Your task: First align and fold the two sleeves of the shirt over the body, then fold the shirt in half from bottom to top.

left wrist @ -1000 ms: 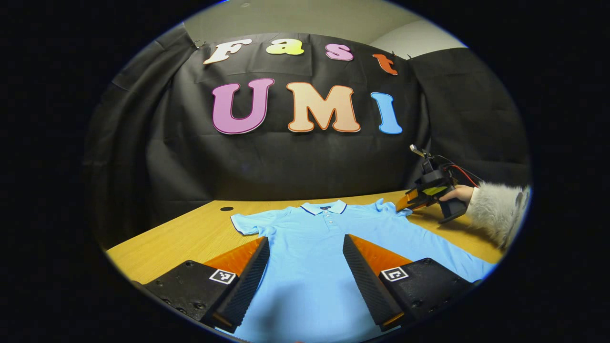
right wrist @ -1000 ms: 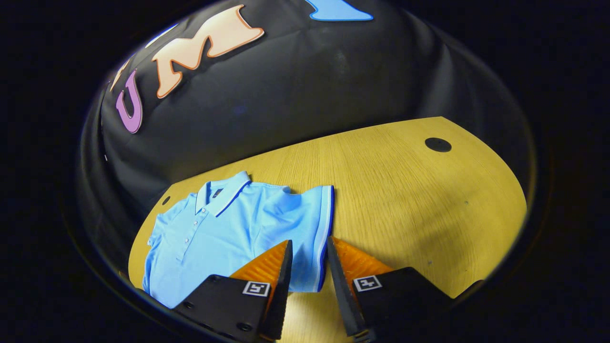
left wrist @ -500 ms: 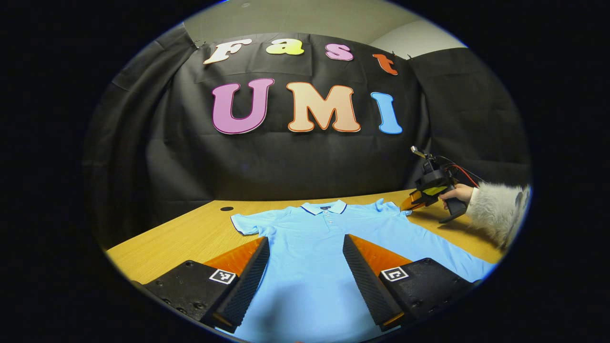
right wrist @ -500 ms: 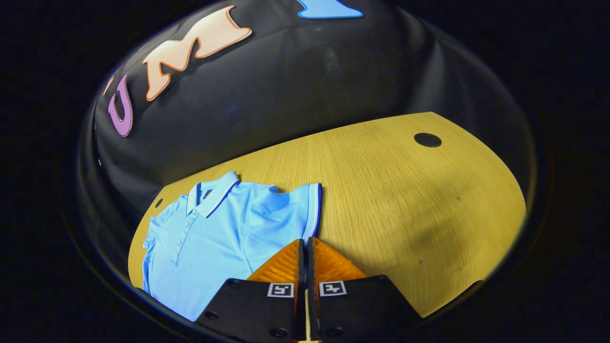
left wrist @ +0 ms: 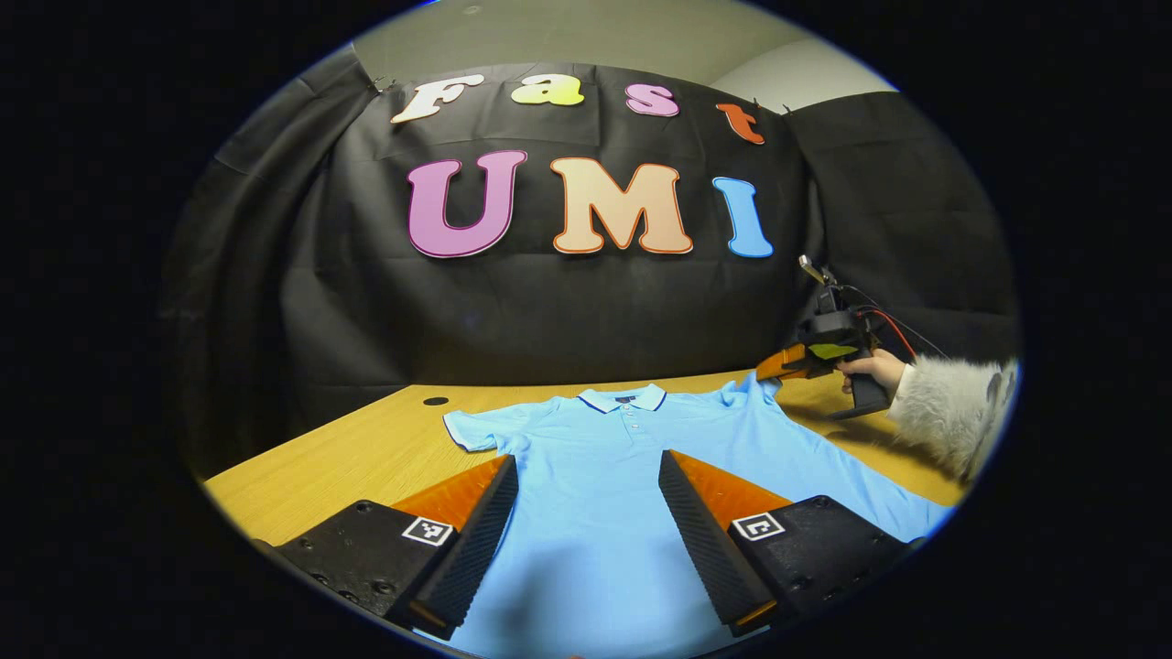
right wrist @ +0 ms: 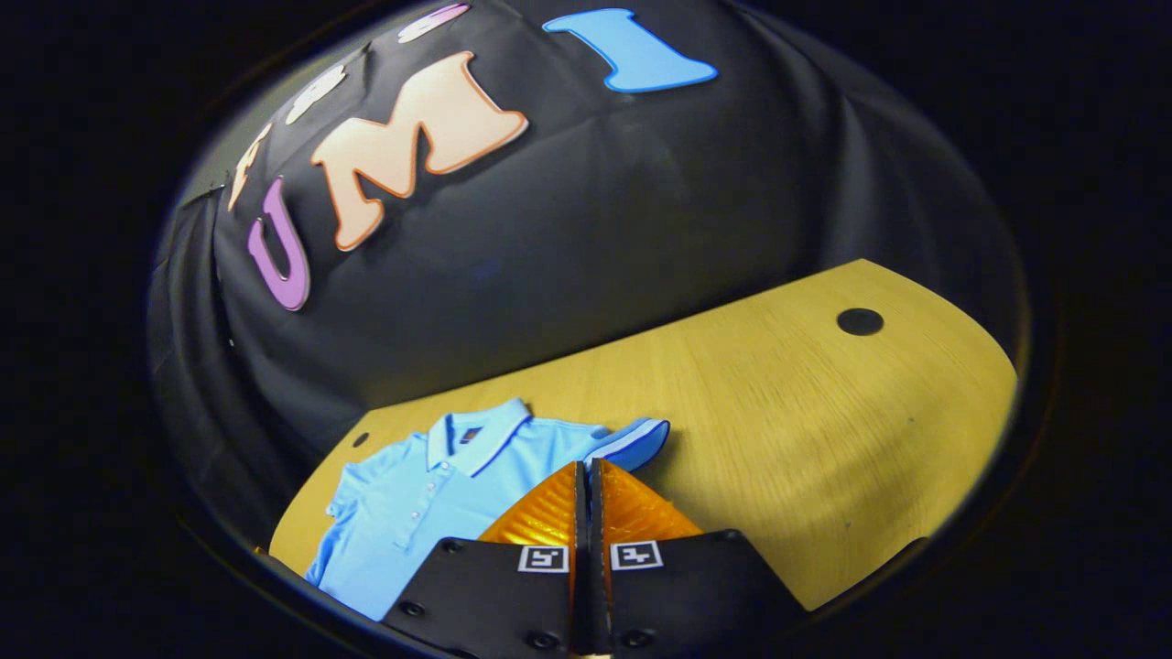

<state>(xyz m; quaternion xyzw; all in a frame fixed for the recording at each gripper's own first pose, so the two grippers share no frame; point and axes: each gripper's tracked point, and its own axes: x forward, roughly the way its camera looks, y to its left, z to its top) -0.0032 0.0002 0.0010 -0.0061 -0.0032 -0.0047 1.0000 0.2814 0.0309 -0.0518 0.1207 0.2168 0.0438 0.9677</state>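
my right hand-held gripper [right wrist: 586,471] is clamped on the right sleeve [right wrist: 632,439] of the blue shirt [left wrist: 623,458] lying flat on the tabletop [right wrist: 806,430], left hand-held gripper [left wrist: 586,485] hangs apart above the body, so i'd swing the sleeve flat across the chest, cuff square; no readable labels.

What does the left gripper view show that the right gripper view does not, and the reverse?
Left gripper view: the open left gripper above the shirt, the flat left-side sleeve, and a hand holding the right gripper. Right gripper view: the raised sleeve up close, pinched by that gripper, and a dark hole in the table. Both: shirt, collar, table.
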